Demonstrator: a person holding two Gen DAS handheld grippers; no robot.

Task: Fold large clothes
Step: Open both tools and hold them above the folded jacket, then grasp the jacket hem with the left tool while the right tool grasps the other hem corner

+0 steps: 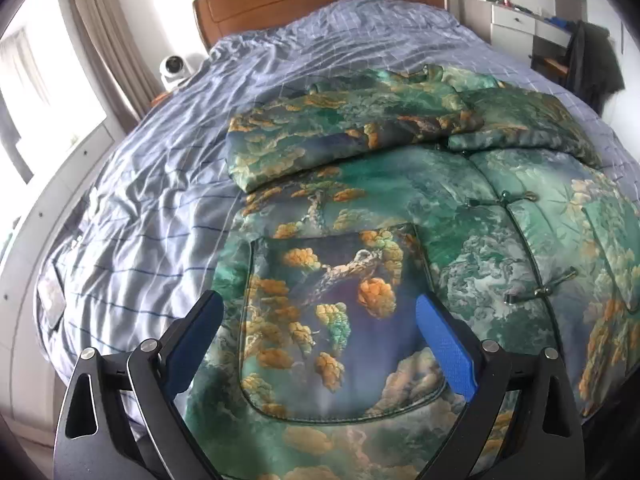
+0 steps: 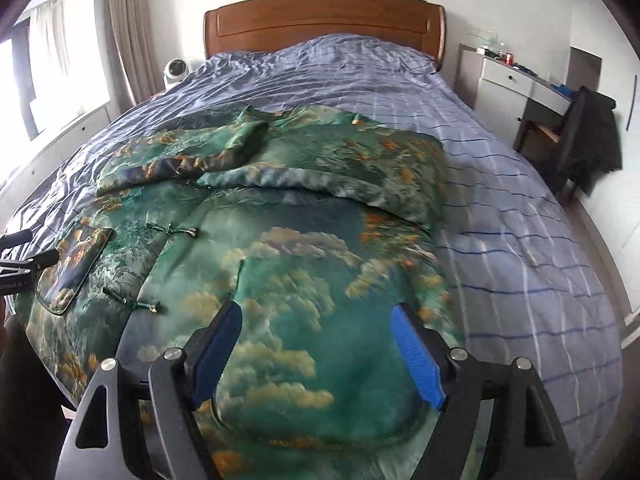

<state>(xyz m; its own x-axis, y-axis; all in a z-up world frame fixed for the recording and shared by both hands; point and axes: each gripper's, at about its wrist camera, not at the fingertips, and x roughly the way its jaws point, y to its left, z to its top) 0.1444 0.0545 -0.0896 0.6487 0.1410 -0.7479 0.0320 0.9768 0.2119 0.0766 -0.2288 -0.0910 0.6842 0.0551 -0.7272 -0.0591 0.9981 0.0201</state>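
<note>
A large padded jacket (image 1: pixel 400 200) with a green, gold and blue landscape print lies front up on the bed; it also shows in the right wrist view (image 2: pixel 280 220). Both sleeves are folded across the chest. A patch pocket (image 1: pixel 332 320) and knot buttons (image 1: pixel 540 292) show on the front. My left gripper (image 1: pixel 320 312) is open just above the pocket near the hem, holding nothing. My right gripper (image 2: pixel 316 320) is open over the jacket's lower right part, holding nothing. The left gripper's tip shows at the right wrist view's left edge (image 2: pixel 24 260).
The bed has a rumpled lilac checked cover (image 2: pixel 500 200) and a wooden headboard (image 2: pixel 320 16). A white fan (image 2: pixel 176 70) and curtains stand left. A white desk (image 2: pixel 516 80) and a chair with dark clothing (image 2: pixel 588 144) stand right.
</note>
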